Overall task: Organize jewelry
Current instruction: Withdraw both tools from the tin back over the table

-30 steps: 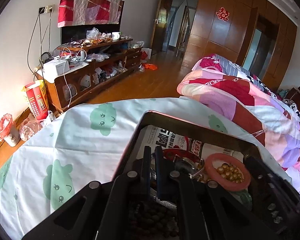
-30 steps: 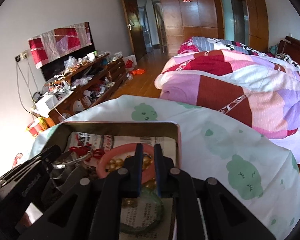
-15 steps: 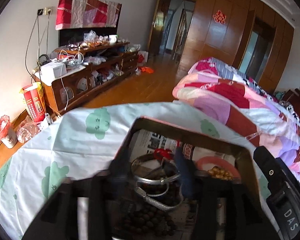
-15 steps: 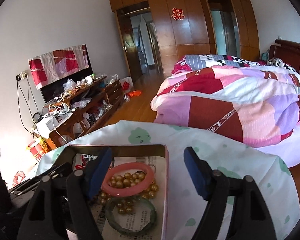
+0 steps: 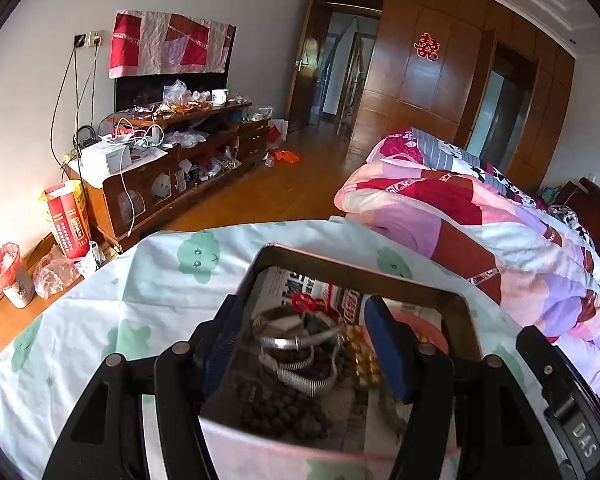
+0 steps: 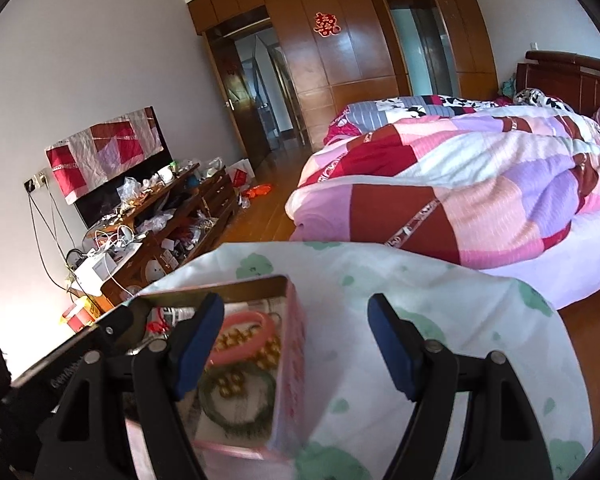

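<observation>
Both grippers' jaws, closed a second ago, now stand wide apart: the left gripper (image 5: 306, 338) above the silver bangle (image 5: 296, 342), the right gripper (image 6: 296, 342) straddling the tin's wall (image 6: 294, 344)

A lived-in bedroom in a home. A bed (image 6: 480, 184) heaped with a pink, red and purple patchwork quilt (image 5: 480, 232) fills one side, its dark headboard (image 6: 568, 76) against the wall. Wooden wardrobes (image 5: 432, 92) bear a red paper cutting (image 5: 427, 46). Opposite, a low cluttered TV cabinet (image 5: 172, 168) holds a cloth-draped television (image 5: 168, 68), cables and bags. The floor (image 5: 300, 184) is wood, and an open door (image 6: 252, 92) leads to a hallway
</observation>
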`<state>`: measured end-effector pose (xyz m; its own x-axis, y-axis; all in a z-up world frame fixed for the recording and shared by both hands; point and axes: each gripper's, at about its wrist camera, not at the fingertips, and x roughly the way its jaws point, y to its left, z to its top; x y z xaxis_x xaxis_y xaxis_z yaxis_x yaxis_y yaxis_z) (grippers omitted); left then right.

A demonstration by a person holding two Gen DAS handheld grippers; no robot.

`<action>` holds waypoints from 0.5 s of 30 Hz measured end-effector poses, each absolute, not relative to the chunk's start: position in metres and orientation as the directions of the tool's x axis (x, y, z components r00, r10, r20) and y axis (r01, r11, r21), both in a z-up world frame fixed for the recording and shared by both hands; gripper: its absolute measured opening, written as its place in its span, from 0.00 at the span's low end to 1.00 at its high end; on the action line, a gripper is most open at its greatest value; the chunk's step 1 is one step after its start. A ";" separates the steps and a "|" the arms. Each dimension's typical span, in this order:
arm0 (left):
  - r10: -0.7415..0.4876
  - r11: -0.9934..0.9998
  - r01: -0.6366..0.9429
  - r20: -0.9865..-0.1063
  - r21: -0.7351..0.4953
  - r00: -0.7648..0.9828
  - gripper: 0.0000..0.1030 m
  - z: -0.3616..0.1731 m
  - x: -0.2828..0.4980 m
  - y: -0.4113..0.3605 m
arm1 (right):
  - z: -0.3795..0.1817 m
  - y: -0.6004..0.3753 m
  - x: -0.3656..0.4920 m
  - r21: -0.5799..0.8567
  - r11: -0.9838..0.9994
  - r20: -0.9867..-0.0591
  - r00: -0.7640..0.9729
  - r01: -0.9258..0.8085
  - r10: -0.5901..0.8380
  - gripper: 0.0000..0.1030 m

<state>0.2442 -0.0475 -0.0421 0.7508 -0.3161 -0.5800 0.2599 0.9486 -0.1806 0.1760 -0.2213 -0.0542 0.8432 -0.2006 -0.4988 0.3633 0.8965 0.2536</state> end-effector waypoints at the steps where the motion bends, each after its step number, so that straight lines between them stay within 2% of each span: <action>1: -0.312 0.950 0.260 -0.577 -0.173 0.755 0.62 -0.041 0.240 -0.047 | -0.055 -0.222 0.172 0.256 0.894 -0.501 0.841 0.367 -0.202 0.75; 15: -0.289 0.956 0.262 -0.565 -0.131 0.773 0.62 -0.038 0.188 -0.035 | -0.056 -0.213 0.137 0.238 0.908 -0.483 0.853 0.345 -0.198 0.75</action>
<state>0.1880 -0.0350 -0.0377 0.7726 -0.2889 -0.5654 0.2615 0.9562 -0.1313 0.1369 -0.2130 -0.0557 0.8531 -0.1979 -0.4828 0.3451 0.9080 0.2375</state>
